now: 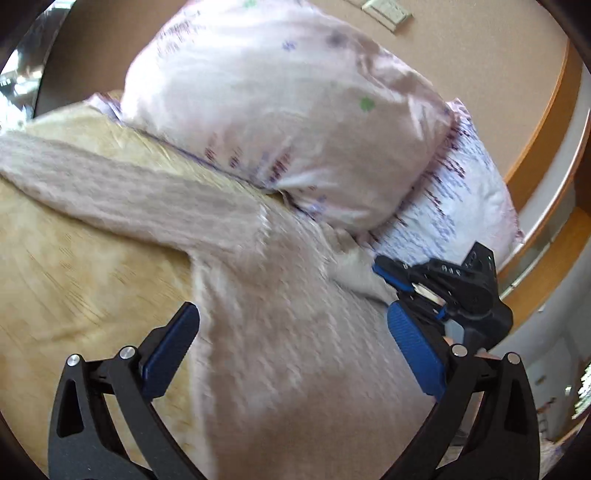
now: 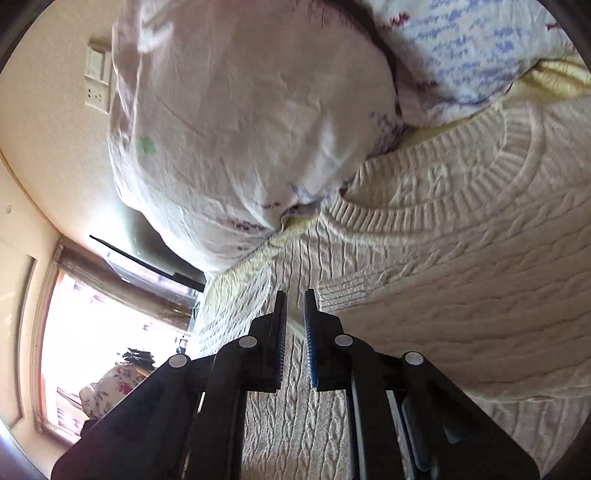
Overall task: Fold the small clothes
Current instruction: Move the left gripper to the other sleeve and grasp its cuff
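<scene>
Black linkage arms and blue pads of the left gripper [image 1: 291, 350] fill the bottom of its own view, the jaws spread wide with nothing pressed between them. Directly under and ahead of that open gap lies the cream cable-knit sweater [image 1: 280, 332], spread on a yellow bedsheet [image 1: 74, 266]; one sleeve [image 1: 122, 188] runs away to the upper left of the claw. Beyond the sweater, ahead of the fingers, sits a large pale pillow [image 1: 280, 110] with small flower prints, and a second pillow [image 1: 454, 192] printed in blue and dark red lies behind it to the right. A beige wall [image 1: 480, 66] with a switch plate [image 1: 388, 11] rises past them.

To the right of the left claw, the right gripper [image 1: 384, 275] reaches in from the side, its tips at a fold of sweater. In the right wrist view this gripper [image 2: 295, 332] has its jaws drawn nearly together, leaving only a thin slit, and knit fabric shows in that slit; whether the pads truly pinch it I cannot tell. The ribbed neckline [image 2: 461, 192] curves ahead and to the right of these fingers. The pale pillow [image 2: 240, 110] bulges just ahead and left, touching the sweater's edge. Far left of the claw is a bright window [image 2: 103, 325].
</scene>
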